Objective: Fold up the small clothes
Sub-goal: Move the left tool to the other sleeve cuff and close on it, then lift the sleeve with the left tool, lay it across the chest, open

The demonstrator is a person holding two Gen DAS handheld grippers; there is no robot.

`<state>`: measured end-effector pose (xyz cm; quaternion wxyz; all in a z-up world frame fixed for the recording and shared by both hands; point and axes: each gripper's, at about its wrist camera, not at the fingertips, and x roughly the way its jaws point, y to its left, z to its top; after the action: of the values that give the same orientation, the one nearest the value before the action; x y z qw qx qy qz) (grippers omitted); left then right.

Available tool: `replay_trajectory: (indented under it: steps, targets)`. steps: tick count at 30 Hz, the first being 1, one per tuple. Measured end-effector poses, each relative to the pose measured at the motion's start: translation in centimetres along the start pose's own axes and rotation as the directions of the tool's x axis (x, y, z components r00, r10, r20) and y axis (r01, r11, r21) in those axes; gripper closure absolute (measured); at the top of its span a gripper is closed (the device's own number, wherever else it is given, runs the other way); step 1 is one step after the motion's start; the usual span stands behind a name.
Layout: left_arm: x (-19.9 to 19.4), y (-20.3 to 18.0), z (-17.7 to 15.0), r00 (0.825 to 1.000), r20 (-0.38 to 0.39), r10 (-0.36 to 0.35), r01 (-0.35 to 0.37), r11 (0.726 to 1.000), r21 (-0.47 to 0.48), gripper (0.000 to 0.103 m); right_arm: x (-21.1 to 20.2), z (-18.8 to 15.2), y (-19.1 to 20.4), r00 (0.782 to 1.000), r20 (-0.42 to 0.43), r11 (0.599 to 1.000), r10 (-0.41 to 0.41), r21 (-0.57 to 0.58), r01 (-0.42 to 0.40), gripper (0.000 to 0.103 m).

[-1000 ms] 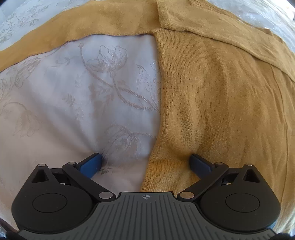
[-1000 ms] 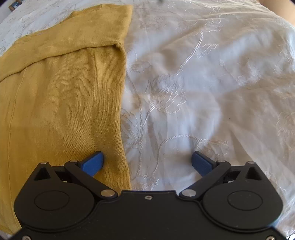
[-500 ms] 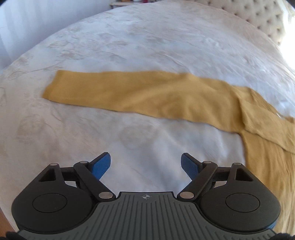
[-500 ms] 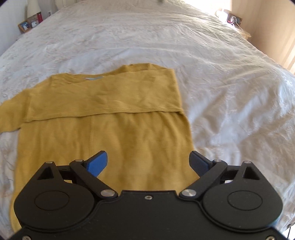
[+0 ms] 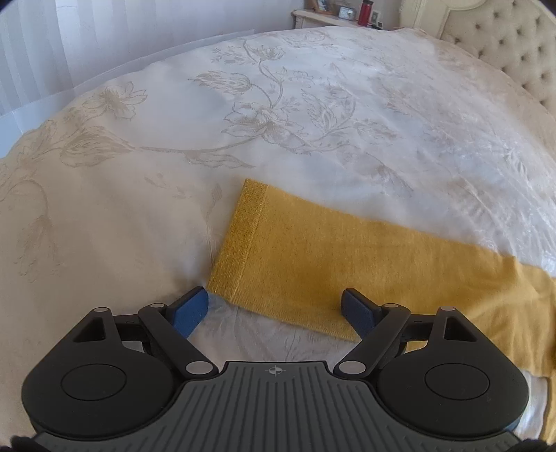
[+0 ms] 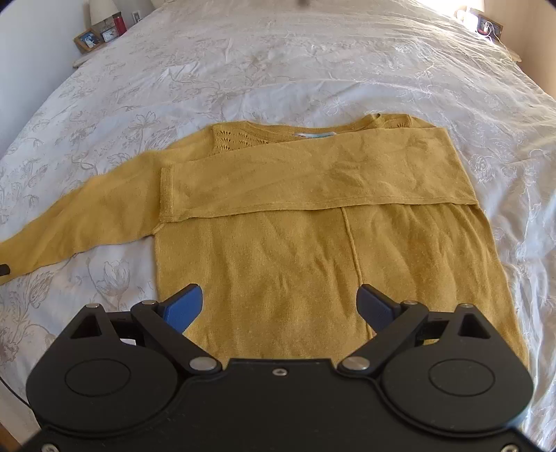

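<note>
A mustard-yellow sweater (image 6: 295, 250) lies flat on the white bedspread (image 6: 278, 69). One sleeve (image 6: 312, 180) is folded across its chest. The other sleeve (image 6: 87, 215) stretches out to the left. In the left wrist view that sleeve (image 5: 330, 257) ends in a ribbed cuff (image 5: 239, 243). My left gripper (image 5: 274, 306) hovers open just over the cuff's near edge, and its blue fingers do not pinch the cloth. My right gripper (image 6: 279, 299) is open above the sweater's lower body, holding nothing.
The bedspread (image 5: 278, 114) has embroidered flowers and spreads wide around the sweater. A tufted headboard (image 5: 504, 45) and a nightstand with a red bottle (image 5: 365, 12) lie beyond. Picture frames (image 6: 100, 34) stand at the bed's far left corner.
Both grippers have lifted away from the sweater's lower side edges. The left one has swung out to the sleeve's cuff with its jaws slightly narrower. The right one now looks over the whole sweater.
</note>
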<state>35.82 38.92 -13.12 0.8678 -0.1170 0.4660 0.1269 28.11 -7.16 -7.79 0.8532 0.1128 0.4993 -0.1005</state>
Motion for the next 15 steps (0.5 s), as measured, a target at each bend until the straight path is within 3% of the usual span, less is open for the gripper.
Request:
replay_trajectory:
  steps: [8,9,10,11,13,15]
  targets:
    - [1.5,0.4,0.5,0.999,0.050,-0.005,0.007,0.999,-0.051,0.021,0.6,0.8,1.7,1.000,-0.024,0.999,-0.007,-0.039,0.006,0.008]
    - [1.4,0.3,0.5,0.998,0.059,0.001,0.002,0.999,-0.050,0.030,0.6,0.8,1.9,1.000,-0.025,0.999,-0.005,-0.041,0.004,0.008]
    - [1.4,0.2,0.5,0.998,0.068,0.010,-0.007,0.999,-0.042,0.049,0.7,0.8,2.0,1.000,-0.028,0.999,-0.004,-0.043,0.003,0.008]
    - [1.2,0.2,0.5,0.997,0.069,0.016,-0.013,0.999,-0.034,0.058,0.8,0.7,2.0,1.000,-0.031,0.999,-0.002,-0.047,0.001,0.008]
    - [1.0,0.6,0.7,0.998,0.066,-0.025,0.028,0.999,-0.045,0.087,1.0,0.6,2.1,0.999,-0.041,0.998,0.003,-0.057,-0.005,0.008]
    - [0.5,1.2,1.0,0.994,0.066,-0.081,0.087,0.992,-0.091,0.092,1.2,0.4,2.2,0.999,-0.052,0.998,0.011,-0.068,-0.014,0.008]
